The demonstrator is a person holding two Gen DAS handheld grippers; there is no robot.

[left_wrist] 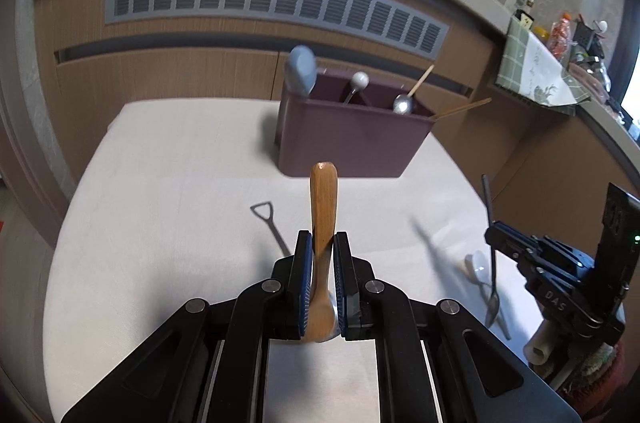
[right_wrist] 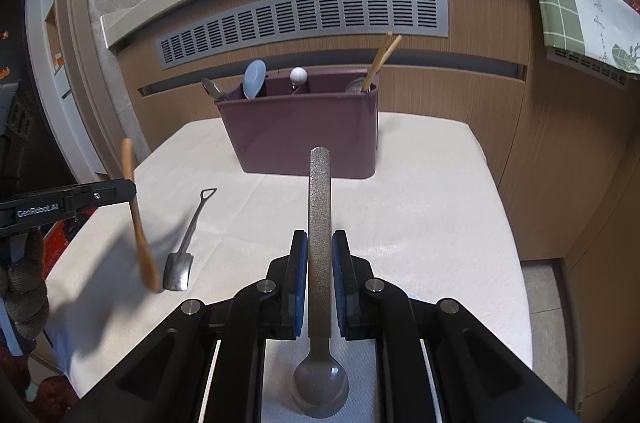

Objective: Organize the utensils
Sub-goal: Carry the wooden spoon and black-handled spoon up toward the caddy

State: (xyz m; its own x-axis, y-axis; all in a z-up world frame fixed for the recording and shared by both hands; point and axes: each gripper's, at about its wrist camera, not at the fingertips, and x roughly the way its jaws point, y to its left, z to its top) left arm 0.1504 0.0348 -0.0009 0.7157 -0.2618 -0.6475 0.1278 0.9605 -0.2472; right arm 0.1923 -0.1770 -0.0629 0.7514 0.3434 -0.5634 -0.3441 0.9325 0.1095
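White-clothed counter with a purple caddy: two spoons carried for sorting.
Left tool pinches a wooden spoon; right tool pinches a metal spoon. Lower each bowl-first into a free compartment, clear of the chopsticks.

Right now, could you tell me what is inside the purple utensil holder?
From the purple utensil holder rise a blue spoon, a white ball-ended handle, chopsticks and metal spoons. Its walls hide their lower ends.
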